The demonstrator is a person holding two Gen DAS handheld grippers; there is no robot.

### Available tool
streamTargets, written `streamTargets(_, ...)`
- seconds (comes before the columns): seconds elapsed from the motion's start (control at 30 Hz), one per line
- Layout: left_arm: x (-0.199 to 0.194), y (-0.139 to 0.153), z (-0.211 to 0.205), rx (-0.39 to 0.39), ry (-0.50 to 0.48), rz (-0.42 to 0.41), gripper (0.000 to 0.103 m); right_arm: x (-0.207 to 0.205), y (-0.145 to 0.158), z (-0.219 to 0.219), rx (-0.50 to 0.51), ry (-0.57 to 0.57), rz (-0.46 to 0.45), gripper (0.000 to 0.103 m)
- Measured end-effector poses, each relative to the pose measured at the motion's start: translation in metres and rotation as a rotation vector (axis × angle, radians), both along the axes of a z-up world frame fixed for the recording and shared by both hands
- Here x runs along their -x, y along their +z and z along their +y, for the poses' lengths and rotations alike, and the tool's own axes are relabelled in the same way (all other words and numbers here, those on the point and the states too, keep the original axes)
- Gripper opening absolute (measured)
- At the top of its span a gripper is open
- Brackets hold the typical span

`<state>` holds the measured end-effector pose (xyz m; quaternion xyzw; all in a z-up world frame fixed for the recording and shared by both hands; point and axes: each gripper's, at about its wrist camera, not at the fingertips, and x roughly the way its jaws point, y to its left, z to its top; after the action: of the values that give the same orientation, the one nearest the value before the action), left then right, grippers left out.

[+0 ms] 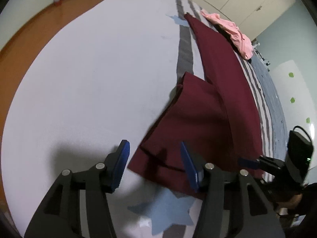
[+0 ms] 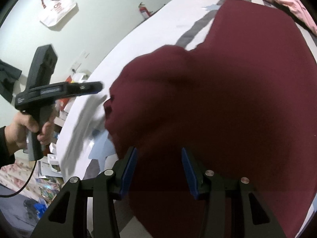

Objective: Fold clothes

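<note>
A dark red garment [image 1: 208, 103] lies spread along the right side of the white bed sheet [image 1: 89, 75], with a folded flap near its lower end. My left gripper [image 1: 156, 165] hovers over the garment's near corner, open, with nothing between its blue pads. From the right wrist view the same red garment [image 2: 227, 91] fills most of the picture, blurred at its left edge. My right gripper [image 2: 159, 172] stands open above it; its pads do not press on the cloth. The left gripper [image 2: 97, 88] shows at the left, held by a hand [image 2: 27, 127]. The right gripper's tip [image 1: 247, 162] shows by the garment's right edge.
A pink garment [image 1: 233, 33] lies crumpled at the bed's far right. Light blue star patches [image 1: 168, 212] mark the sheet, with grey stripes [image 1: 185, 45] beside the red cloth. A fire extinguisher [image 2: 143, 11] stands by the wall. Boxes and clutter [image 2: 59, 119] sit on the floor beside the bed.
</note>
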<state>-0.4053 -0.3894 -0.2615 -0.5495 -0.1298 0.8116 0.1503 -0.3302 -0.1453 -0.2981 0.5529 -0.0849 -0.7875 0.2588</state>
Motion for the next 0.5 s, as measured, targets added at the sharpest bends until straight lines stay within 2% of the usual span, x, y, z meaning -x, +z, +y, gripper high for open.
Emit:
streamTargets(0.07, 0.006, -0.006, 0.008, 0.004, -0.025, 0.010, 0.050, -0.001, 0.000, -0.011, -0.001, 0.014, 0.009, 0.043)
streamTargets(0.1, 0.009, -0.009, 0.011, 0.007, -0.038, 0.014, 0.047, -0.002, 0.000, -0.016, -0.003, 0.022, 0.014, 0.043)
streamTargets(0.13, 0.011, -0.014, 0.015, 0.024, -0.061, 0.004, 0.023, -0.005, 0.001, -0.019, -0.007, 0.029, 0.018, 0.044)
streamTargets(0.17, 0.012, -0.020, 0.020, 0.046, -0.087, -0.010, 0.007, -0.007, 0.002, -0.023, -0.012, 0.036, 0.021, 0.046)
streamTargets(0.2, 0.014, -0.026, 0.025, 0.069, -0.113, -0.024, 0.001, -0.011, 0.001, -0.028, -0.017, 0.044, 0.022, 0.048)
streamTargets(0.3, 0.008, -0.024, 0.025, 0.048, -0.130, -0.017, 0.001, -0.020, 0.000, -0.033, -0.032, 0.062, 0.021, 0.051)
streamTargets(0.47, -0.003, 0.011, -0.002, -0.032, -0.049, 0.005, 0.001, -0.026, -0.010, -0.029, -0.019, 0.046, -0.032, 0.052)
streamTargets(0.5, -0.004, 0.016, -0.003, -0.029, -0.057, 0.006, 0.001, -0.027, -0.008, -0.026, -0.009, 0.042, -0.035, 0.052)
